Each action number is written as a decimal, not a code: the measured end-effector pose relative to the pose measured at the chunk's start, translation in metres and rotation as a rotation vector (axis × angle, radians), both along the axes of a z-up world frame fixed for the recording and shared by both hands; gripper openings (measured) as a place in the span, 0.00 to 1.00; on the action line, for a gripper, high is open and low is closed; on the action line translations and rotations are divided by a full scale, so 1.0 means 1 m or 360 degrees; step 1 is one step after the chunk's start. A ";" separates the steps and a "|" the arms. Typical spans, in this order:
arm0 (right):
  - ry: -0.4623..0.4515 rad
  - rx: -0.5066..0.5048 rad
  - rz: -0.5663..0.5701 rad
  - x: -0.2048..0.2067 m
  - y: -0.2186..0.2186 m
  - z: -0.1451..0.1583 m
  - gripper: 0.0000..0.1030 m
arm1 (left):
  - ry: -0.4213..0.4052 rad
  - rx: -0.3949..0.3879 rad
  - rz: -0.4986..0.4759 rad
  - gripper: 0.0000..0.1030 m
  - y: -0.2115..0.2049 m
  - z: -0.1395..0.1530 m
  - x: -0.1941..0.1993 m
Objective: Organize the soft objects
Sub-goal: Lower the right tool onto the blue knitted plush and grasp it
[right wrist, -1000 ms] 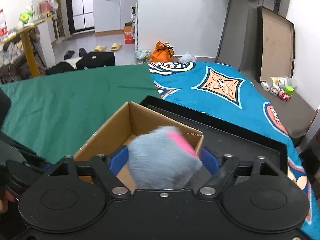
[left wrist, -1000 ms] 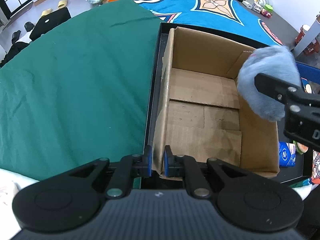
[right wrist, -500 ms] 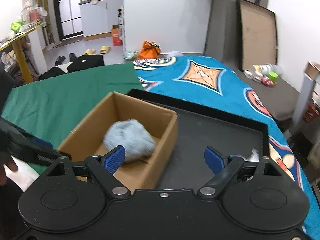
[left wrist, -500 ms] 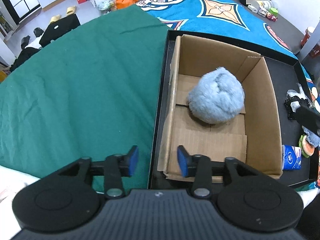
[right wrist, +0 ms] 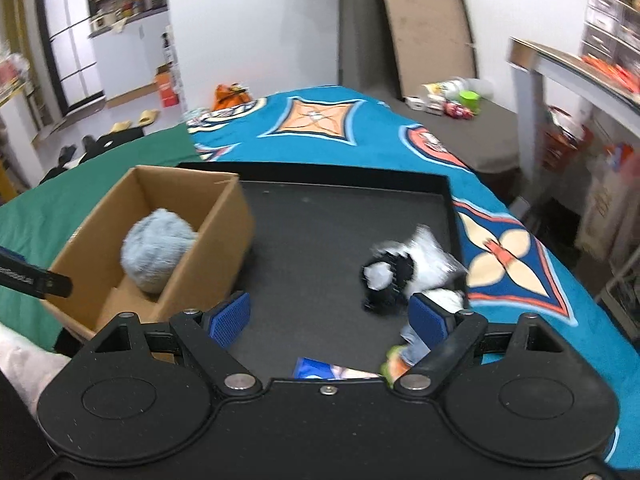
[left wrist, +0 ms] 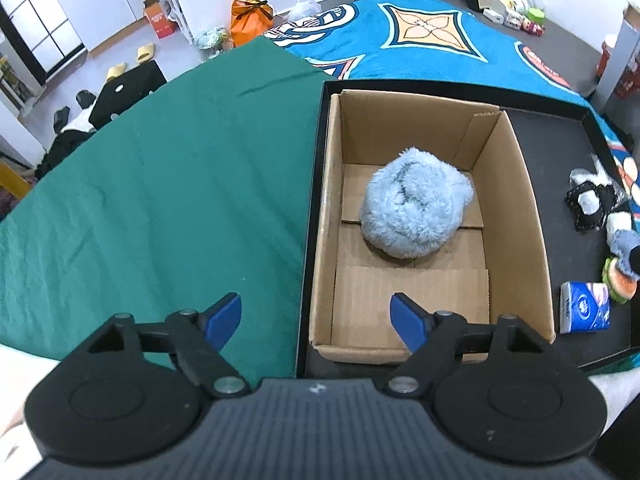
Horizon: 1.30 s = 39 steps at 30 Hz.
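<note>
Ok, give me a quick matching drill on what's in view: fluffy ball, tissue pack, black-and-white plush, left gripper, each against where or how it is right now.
Things:
1. fluffy grey-blue ball
2. blue tissue pack
3. black-and-white plush
4. left gripper

Places or states:
A. lying on the black tray floor, near its right wall
B. open, holding nothing, above the box's near edge
C. resting on the floor of the cardboard box
D. on the tray, just outside the box's right wall, near the front corner

Pairs: 1-C, 2-D, 3-A, 4-B

The cardboard box itself sits inside the black tray.
</note>
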State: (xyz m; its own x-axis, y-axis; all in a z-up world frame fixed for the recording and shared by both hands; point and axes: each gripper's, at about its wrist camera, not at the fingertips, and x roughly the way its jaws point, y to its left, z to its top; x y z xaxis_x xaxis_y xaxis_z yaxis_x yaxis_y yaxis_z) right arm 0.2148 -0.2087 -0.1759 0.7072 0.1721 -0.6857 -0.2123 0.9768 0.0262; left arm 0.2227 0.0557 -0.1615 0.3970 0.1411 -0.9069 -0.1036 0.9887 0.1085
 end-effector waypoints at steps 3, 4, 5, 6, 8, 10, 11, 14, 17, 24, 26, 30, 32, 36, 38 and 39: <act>-0.0005 0.0025 -0.0063 -0.002 -0.015 -0.008 0.77 | 0.0008 0.0049 -0.0017 0.79 -0.004 0.001 -0.001; -0.0008 0.0032 -0.0082 -0.001 -0.020 -0.011 0.76 | 0.0009 0.0058 -0.0018 0.79 -0.005 0.001 0.000; -0.0008 0.0045 -0.0097 -0.001 -0.024 -0.014 0.73 | 0.0009 0.0064 -0.0019 0.79 -0.007 0.002 -0.001; -0.0004 0.0057 -0.0112 -0.001 -0.029 -0.016 0.71 | 0.0011 0.0065 -0.0022 0.79 -0.007 0.002 0.000; 0.0005 0.0071 -0.0137 0.000 -0.037 -0.022 0.67 | 0.0015 0.0053 -0.0015 0.79 -0.007 0.003 0.000; 0.0011 0.0088 -0.0165 0.002 -0.045 -0.028 0.66 | 0.0029 0.0063 0.0007 0.79 -0.007 0.003 0.001; 0.0017 0.0095 -0.0178 0.003 -0.049 -0.031 0.65 | 0.0033 0.0071 0.0019 0.79 -0.008 0.004 0.001; 0.0035 0.0128 -0.0211 0.006 -0.060 -0.039 0.62 | 0.0038 0.0092 0.0040 0.79 -0.010 0.006 0.001; 0.0044 0.0189 -0.0243 0.010 -0.071 -0.047 0.60 | 0.0060 0.0136 0.0046 0.79 -0.014 0.006 0.002; 0.0089 0.0303 -0.0263 0.018 -0.081 -0.061 0.53 | 0.0099 0.0171 0.0072 0.79 -0.021 0.007 0.007; 0.0109 0.0336 -0.0272 0.021 -0.086 -0.065 0.51 | 0.0113 0.0197 0.0070 0.79 -0.025 0.007 0.009; 0.0154 0.0357 -0.0261 0.026 -0.087 -0.073 0.43 | 0.0117 0.0247 0.0085 0.79 -0.031 0.009 0.011; 0.0182 0.0360 -0.0263 0.028 -0.089 -0.077 0.38 | 0.0124 0.0253 0.0086 0.79 -0.033 0.011 0.011; 0.0233 0.0390 -0.0267 0.032 -0.092 -0.084 0.30 | 0.0142 0.0302 0.0083 0.79 -0.038 0.011 0.012; 0.0221 0.0393 -0.0249 0.031 -0.091 -0.083 0.26 | 0.0144 0.0313 0.0079 0.79 -0.041 0.012 0.013; 0.0215 0.0395 -0.0239 0.030 -0.091 -0.083 0.25 | 0.0142 0.0316 0.0085 0.79 -0.041 0.012 0.013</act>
State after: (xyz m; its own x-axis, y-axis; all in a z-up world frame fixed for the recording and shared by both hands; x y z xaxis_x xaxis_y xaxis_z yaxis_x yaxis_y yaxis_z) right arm 0.2450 -0.2997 -0.2587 0.6428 0.2461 -0.7254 -0.0443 0.9573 0.2855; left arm 0.2359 0.0150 -0.1494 0.3034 0.3392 -0.8905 -0.1362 0.9403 0.3117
